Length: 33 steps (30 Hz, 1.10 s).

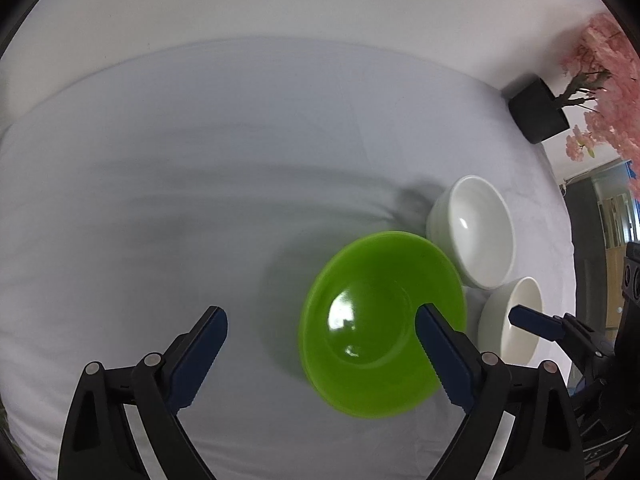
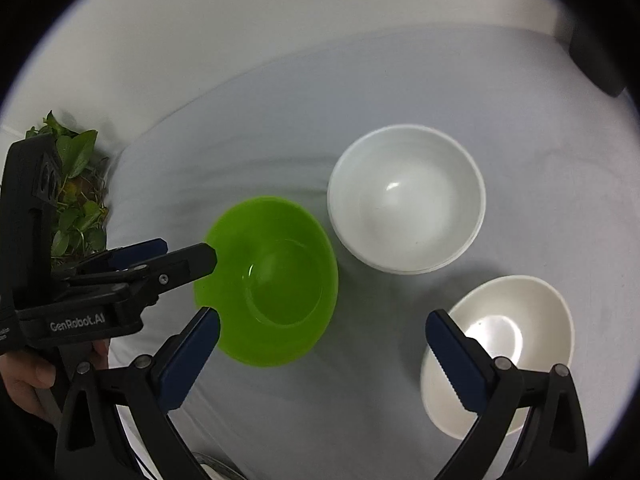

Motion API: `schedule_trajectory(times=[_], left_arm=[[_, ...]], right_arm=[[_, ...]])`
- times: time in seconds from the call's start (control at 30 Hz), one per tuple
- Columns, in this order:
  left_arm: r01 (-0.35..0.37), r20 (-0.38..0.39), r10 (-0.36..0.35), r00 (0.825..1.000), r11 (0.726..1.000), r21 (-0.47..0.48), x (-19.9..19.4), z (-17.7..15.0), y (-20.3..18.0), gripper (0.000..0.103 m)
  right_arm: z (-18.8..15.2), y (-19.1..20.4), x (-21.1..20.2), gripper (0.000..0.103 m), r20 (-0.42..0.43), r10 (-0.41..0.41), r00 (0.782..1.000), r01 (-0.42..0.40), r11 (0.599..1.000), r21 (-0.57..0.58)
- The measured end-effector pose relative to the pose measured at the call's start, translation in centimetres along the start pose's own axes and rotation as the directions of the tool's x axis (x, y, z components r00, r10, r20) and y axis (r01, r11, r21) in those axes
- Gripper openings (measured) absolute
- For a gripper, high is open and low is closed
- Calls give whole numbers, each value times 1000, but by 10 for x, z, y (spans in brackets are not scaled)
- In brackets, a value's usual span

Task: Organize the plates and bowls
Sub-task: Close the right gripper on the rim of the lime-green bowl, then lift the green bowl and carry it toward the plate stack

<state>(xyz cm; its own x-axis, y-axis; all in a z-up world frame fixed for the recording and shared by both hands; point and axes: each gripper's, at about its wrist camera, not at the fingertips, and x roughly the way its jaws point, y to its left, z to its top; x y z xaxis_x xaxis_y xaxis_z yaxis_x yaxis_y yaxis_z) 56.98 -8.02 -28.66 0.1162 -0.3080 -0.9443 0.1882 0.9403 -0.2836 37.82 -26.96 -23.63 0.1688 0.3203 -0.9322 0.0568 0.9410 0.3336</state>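
Both claws gape — left claw over green bowl.

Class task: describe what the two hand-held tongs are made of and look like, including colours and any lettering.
Both tongs, left and right, have black angular plastic arms joined by silver rivets. Their fingers carry dark blue pads with saw-toothed inner edges. White "GenRobot.AI" lettering marks the left one's body.

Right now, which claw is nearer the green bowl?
Left. The left claw is open with one finger over the green bowl rim. The right claw, also open, sits beside it, one finger by its near rim, the other over the cream bowl.
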Motion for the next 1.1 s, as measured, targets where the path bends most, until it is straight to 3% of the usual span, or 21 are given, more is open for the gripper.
schedule_trajectory(times=[0.2,0.27,0.33,0.47,0.57,0.63,0.7,0.8,0.9,1.1], left_arm=[[5,-25,-5,1000,1000,-7,20,8,16,80],[6,-50,-6,999,1000,-1,27,7,20,74],[14,-71,-14,997,1000,3,33,7,22,63],[33,-92,-33,995,999,-4,44,7,30,52],[43,-109,-44,993,999,-10,48,4,31,34],[47,-118,-47,992,999,-3,49,0,29,25],[40,-132,-39,991,999,9,53,-3,30,18],[35,-150,-33,988,999,9,54,-9,19,7],[36,-150,-35,988,999,4,55,-12,19,5],[4,-145,-5,989,1000,-5,52,-13,9,3]], right_arm=[[3,2,13,101,-21,2,1000,-1,1000,24],[4,1,20,93,-28,-2,1000,3,999,33],[3,-4,28,76,-54,-10,998,13,998,64],[2,-10,36,62,-72,-53,996,58,996,66],[0,-14,41,42,-78,-80,994,85,993,76],[-2,-19,45,28,-93,-76,993,84,992,93],[-2,-22,47,23,-100,-65,993,74,993,97],[-2,-25,47,9,-111,-12,994,22,995,96],[-1,-29,47,8,-123,0,992,13,994,105],[2,-20,51,8,-136,-51,989,63,994,87]])
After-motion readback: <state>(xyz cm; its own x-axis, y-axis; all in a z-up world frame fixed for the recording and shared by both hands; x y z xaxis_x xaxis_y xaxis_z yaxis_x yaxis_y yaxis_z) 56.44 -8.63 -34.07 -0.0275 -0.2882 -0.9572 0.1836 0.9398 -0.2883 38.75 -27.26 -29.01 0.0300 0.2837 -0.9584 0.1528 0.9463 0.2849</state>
